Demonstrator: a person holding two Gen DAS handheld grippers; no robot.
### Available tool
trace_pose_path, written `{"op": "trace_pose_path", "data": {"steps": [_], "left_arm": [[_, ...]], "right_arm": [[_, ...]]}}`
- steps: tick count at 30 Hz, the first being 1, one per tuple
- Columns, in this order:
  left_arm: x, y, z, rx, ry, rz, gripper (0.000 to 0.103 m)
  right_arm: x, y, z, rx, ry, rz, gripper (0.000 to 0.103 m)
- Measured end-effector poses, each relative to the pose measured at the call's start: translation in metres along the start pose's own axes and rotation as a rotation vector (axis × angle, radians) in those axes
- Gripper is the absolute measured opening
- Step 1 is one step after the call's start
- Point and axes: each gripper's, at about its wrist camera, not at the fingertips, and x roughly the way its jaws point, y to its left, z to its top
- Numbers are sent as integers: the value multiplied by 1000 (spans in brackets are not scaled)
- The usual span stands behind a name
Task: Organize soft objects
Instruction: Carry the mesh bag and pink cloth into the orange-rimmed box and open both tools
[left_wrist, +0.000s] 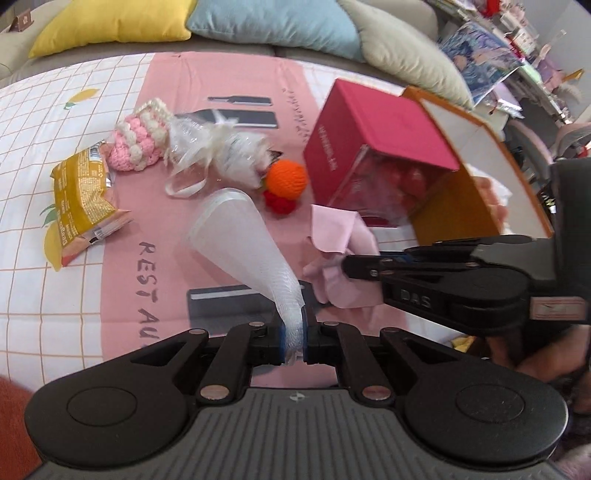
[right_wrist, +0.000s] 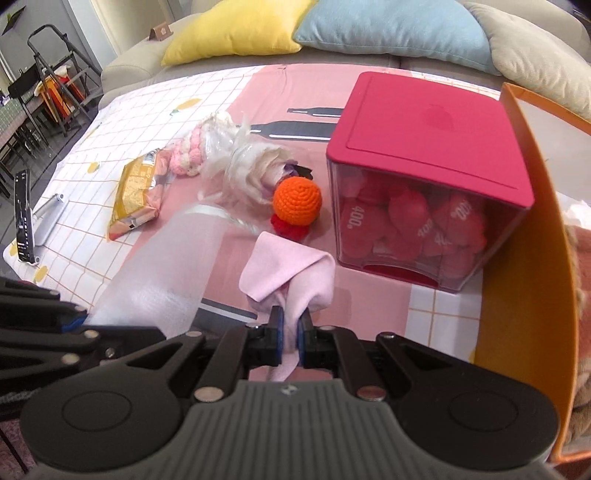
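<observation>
My left gripper (left_wrist: 294, 334) is shut on the narrow end of a white foam net sleeve (left_wrist: 240, 236), which sticks out ahead over the pink cloth-covered table; the sleeve also shows in the right wrist view (right_wrist: 166, 266). My right gripper (right_wrist: 290, 332) is shut on a pink cloth (right_wrist: 288, 269) and holds it bunched just to the right of the sleeve; the cloth shows in the left wrist view (left_wrist: 340, 254). Beyond lie an orange crochet ball (right_wrist: 296, 201) on a red crochet piece, a pink-and-white crochet pouch (left_wrist: 138, 142) and a wrapped white feathery bundle (left_wrist: 218, 147).
A red-lidded clear box (right_wrist: 424, 177) of red hearts stands right of centre. An orange box (right_wrist: 532, 236) stands at the right edge. A yellow snack packet (left_wrist: 81, 199) lies left. A phone (right_wrist: 23, 218) lies at the table's left edge. Cushions line the sofa (right_wrist: 388, 26) behind.
</observation>
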Motion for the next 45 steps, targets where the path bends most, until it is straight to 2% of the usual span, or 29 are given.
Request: {"op": "trace_pose_path", "data": {"steps": [13, 24, 35, 41, 45], "left_arm": [[-51, -33, -1, 41, -169, -37, 7], [-71, -72, 25, 118, -264, -136, 7], [-52, -141, 69, 312, -300, -215, 7], [-25, -175, 91, 387, -272, -244, 7], [-5, -192, 100, 432, -240, -225, 7]], "right_arm": [[-71, -5, -9, 22, -167, -13, 5], [-121, -50, -17, 133, -273, -101, 5], [-153, -111, -3, 173, -360, -235, 5], [-157, -146, 4, 195, -370, -299, 5], [-152, -172, 7, 210, -349, -339, 6]]}}
